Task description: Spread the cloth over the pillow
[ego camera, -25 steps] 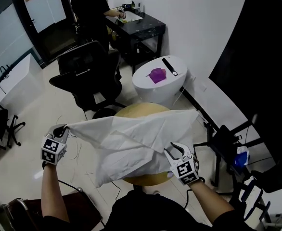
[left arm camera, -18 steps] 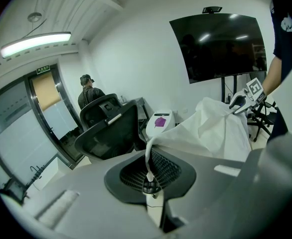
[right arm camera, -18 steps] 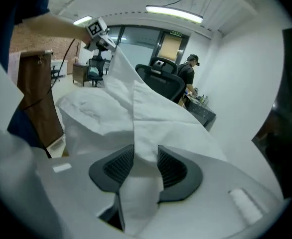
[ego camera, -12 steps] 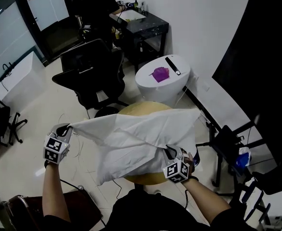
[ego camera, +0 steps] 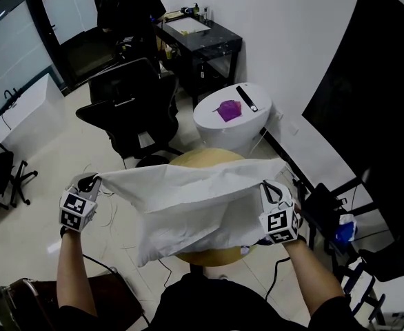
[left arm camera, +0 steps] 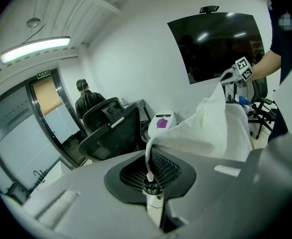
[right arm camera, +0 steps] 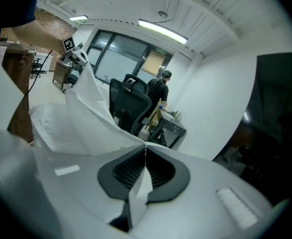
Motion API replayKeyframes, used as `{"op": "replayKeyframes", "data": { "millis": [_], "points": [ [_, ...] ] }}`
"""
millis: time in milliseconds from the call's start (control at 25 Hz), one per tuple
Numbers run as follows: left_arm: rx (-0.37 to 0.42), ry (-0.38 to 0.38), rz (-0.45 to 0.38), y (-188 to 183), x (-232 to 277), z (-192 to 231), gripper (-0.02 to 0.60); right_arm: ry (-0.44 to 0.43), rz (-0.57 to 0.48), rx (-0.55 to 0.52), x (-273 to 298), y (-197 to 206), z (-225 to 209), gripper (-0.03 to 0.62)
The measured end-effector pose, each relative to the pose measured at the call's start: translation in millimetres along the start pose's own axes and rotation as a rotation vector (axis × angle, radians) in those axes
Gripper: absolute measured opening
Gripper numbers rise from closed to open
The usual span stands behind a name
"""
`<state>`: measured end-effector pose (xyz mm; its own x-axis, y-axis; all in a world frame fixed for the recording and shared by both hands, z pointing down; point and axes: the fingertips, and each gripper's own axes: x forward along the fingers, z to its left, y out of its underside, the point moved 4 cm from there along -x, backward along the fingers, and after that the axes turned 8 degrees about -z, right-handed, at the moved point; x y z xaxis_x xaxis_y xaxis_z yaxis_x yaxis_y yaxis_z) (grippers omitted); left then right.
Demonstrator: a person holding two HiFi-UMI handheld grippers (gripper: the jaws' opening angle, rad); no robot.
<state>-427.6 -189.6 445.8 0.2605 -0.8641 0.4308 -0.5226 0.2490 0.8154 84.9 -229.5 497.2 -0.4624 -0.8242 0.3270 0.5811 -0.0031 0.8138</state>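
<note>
— Pale floor tiles, a black office chair (ego camera: 129, 112) beyond the tongs, and a person busy at a far desk. Where does the job stand?

— Midway, I'd say. The left tongs (ego camera: 92, 182) are clenched on one corner of the white cloth (ego camera: 188, 188); the left gripper view shows that corner pinched right between the jaws. The right tongs (ego camera: 271, 186) are clamped on the opposite edge, with a flap of fabric caught in their closed jaws.

— So the cloth is up in the air?

— Yes, stretched between the two tongs and sagging below them, above the round wooden counter (ego camera: 203, 156).

— And the pillow?

— What looks like the pillow (ego camera: 162, 248) lies under the cloth, lower than both tongs and nearer the person. White on white, so its outline is hard to separate from the hanging fabric.

— What's done, what's left?

— Both ends are gripped and the sheet is opened out. It is not yet laid flat: lowering it over the pillow, letting go, and smoothing the folds seem to remain.
</note>
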Motion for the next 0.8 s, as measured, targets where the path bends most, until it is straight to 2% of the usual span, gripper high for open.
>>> {"op": "replayKeyframes", "data": {
  "millis": [240,600,800],
  "points": [
    [0.037,-0.026,-0.021,-18.9,-3.6,14.2,0.0,0.128,-0.06,-0.039,-6.4,-34.0,-89.0,0.011],
    [0.141,-0.067,-0.064,-70.0,-12.0,46.0,0.0,0.247,-0.068,-0.072,-13.4,-56.3,-178.5,0.011],
    [0.206,-0.084,-0.106,-105.9,-13.6,65.5,0.0,0.309,-0.087,-0.086,-14.5,-82.3,-222.2,0.011]
  ]
}}
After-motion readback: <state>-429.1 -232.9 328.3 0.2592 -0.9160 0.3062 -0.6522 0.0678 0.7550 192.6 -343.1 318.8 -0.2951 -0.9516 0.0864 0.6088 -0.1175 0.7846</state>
